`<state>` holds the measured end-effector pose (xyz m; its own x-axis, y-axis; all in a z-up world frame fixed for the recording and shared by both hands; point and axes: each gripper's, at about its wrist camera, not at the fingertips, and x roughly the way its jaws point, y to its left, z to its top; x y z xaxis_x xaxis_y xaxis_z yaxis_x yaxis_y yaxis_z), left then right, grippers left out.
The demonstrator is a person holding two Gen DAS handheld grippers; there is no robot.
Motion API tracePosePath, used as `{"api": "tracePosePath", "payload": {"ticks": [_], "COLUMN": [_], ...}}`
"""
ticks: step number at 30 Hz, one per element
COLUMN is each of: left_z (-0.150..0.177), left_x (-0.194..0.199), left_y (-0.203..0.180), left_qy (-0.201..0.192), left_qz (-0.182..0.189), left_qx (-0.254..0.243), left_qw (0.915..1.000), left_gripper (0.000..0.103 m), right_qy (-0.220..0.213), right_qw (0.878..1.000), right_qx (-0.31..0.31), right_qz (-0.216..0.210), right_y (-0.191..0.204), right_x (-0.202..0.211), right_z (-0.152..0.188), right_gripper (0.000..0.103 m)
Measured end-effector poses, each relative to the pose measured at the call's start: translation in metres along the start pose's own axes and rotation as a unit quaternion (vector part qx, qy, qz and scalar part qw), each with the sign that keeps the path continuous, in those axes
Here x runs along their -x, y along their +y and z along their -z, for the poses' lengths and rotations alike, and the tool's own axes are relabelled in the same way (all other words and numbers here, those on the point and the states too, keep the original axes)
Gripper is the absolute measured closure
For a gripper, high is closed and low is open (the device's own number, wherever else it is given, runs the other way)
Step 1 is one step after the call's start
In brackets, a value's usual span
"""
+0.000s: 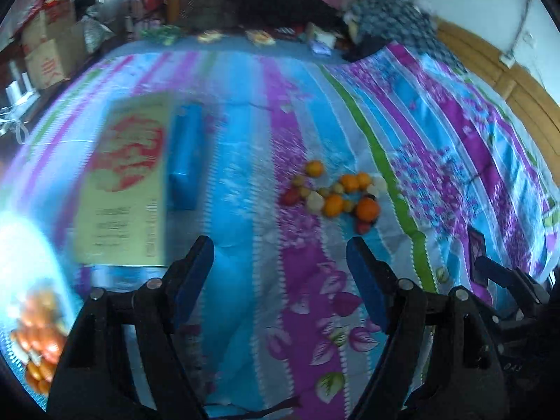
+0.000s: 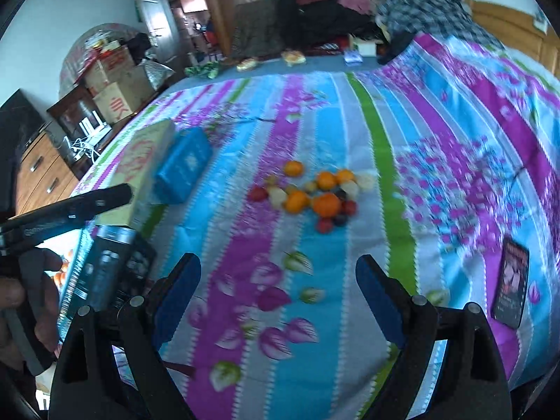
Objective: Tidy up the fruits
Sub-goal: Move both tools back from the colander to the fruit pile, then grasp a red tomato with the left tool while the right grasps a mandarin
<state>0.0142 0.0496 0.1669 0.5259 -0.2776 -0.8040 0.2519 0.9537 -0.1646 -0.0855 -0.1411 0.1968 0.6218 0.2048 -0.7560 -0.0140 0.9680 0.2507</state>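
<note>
A loose pile of small fruits (image 1: 336,192) lies on the striped floral bedsheet (image 1: 245,280): oranges, red, pale and dark ones. The right wrist view shows the same fruits (image 2: 311,196) mid-bed. My left gripper (image 1: 280,280) hangs open above the sheet, short of the pile, with nothing between its blue pads. My right gripper (image 2: 278,294) is open and empty too, also short of the pile. More orange fruits (image 1: 35,343) show in a bright, washed-out patch at lower left; I cannot tell what holds them.
A yellow cardboard box (image 1: 122,182) and a blue box (image 1: 183,161) lie left of the pile. A dark card (image 2: 511,287) rests on the sheet at right. A dark carton (image 2: 108,273) and a hand (image 2: 21,297) are at left. Clothes are heaped at the bed's far end.
</note>
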Motion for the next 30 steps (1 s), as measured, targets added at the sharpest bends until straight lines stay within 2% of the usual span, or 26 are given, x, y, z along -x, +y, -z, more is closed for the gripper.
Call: {"api": "tracePosePath", "payload": {"ticks": [2, 5, 7, 9, 11, 12, 16, 26, 28, 29, 30], "left_z": [0.001, 0.004, 0.004, 0.003, 0.001, 0.000, -0.005, -0.019, -0.020, -0.021, -0.022], "left_x": [-0.032, -0.072, -0.095, -0.123, -0.145, -0.152, -0.172, -0.199, -0.202, -0.202, -0.202], "left_y": [-0.010, -0.007, 0.003, 0.013, 0.012, 0.011, 0.001, -0.001, 0.002, 0.004, 0.005], "left_qy": [0.021, 0.030, 0.035, 0.050, 0.064, 0.063, 0.046, 0.021, 0.019, 0.017, 0.016], "left_qz": [0.008, 0.007, 0.001, 0.002, 0.009, 0.010, 0.018, 0.022, 0.020, 0.023, 0.027], "left_qx": [-0.007, -0.001, 0.011, 0.025, 0.026, 0.019, -0.009, -0.016, -0.013, -0.011, -0.008], "left_qw": [0.9997, 0.9995, 0.9993, 0.9984, 0.9976, 0.9978, 0.9987, 0.9994, 0.9995, 0.9995, 0.9995], "left_gripper": [0.024, 0.028, 0.036, 0.053, 0.061, 0.061, 0.061, 0.061, 0.065, 0.073, 0.074], "right_qy": [0.007, 0.017, 0.021, 0.028, 0.035, 0.040, 0.050, 0.052, 0.053, 0.052, 0.050], "right_qw": [1.000, 1.000, 0.999, 0.999, 0.998, 0.997, 0.996, 0.994, 0.994, 0.994, 0.994], "right_qx": [-0.006, -0.017, -0.027, -0.045, -0.061, -0.068, -0.080, -0.095, -0.097, -0.096, -0.093], "right_qz": [0.001, 0.002, 0.005, 0.008, 0.009, 0.009, 0.004, -0.002, -0.005, -0.009, -0.011], "right_y": [-0.015, -0.036, -0.050, -0.069, -0.084, -0.091, -0.105, -0.122, -0.124, -0.123, -0.122], "right_x": [-0.005, -0.012, -0.018, -0.026, -0.035, -0.040, -0.057, -0.082, -0.084, -0.086, -0.086], "right_z": [0.005, 0.014, 0.019, 0.024, 0.027, 0.029, 0.032, 0.029, 0.028, 0.028, 0.027], "right_gripper": [0.011, 0.011, 0.011, 0.011, 0.011, 0.011, 0.011, 0.011, 0.011, 0.012, 0.016]}}
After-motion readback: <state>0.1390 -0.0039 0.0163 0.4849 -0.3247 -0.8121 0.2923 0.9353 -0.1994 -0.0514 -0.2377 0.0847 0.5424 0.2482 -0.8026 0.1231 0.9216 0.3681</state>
